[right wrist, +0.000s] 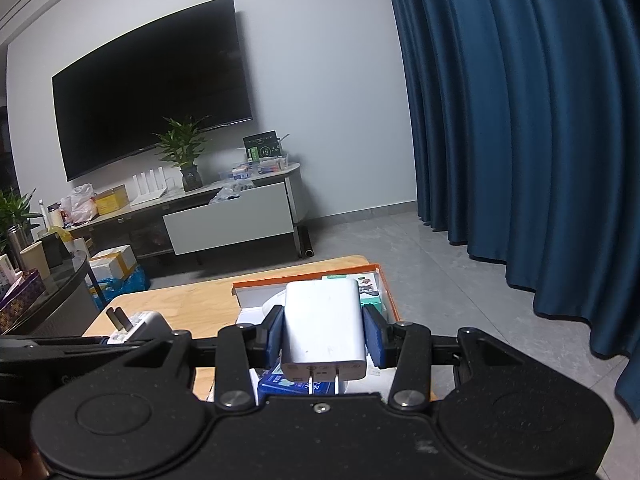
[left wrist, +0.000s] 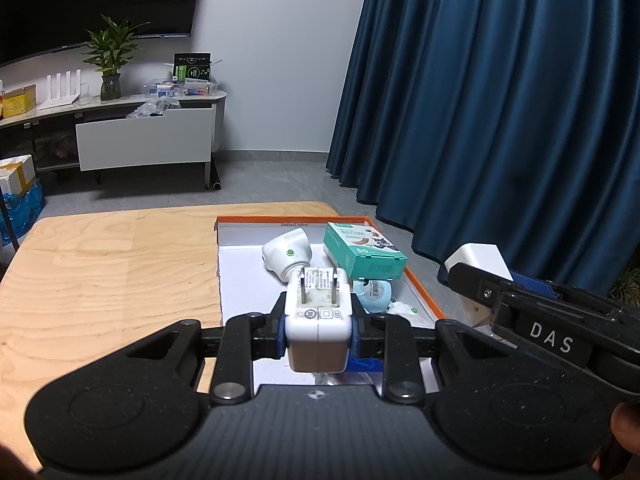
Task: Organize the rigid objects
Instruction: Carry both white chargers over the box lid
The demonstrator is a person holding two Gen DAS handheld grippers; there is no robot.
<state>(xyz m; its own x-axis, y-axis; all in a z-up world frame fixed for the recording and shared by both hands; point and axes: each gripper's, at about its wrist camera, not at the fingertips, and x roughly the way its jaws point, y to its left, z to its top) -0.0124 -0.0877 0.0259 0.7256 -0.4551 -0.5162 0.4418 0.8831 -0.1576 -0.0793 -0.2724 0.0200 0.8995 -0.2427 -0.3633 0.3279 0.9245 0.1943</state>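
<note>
My left gripper (left wrist: pixel 318 330) is shut on a small white plug adapter (left wrist: pixel 318 320), prongs pointing up and away, held above the near end of an orange-rimmed box (left wrist: pixel 296 219). In that box lie a white rounded device (left wrist: pixel 286 254), a teal carton (left wrist: pixel 362 256) and a pale blue item (left wrist: pixel 374 294). My right gripper (right wrist: pixel 325 334) is shut on a larger white charger (right wrist: pixel 325 328), prongs toward the camera, over the same box (right wrist: pixel 280 278). The right gripper with its charger (left wrist: pixel 478 258) shows at the right of the left wrist view; the small adapter (right wrist: pixel 134 322) shows at the left of the right wrist view.
The box sits on the right part of a light wooden table (left wrist: pixel 112 272). A dark blue curtain (left wrist: pixel 500 100) hangs close to the right. Across the grey floor stand a TV cabinet (right wrist: pixel 228 220) with clutter, a plant (right wrist: pixel 182 152) and a wall TV (right wrist: pixel 152 96).
</note>
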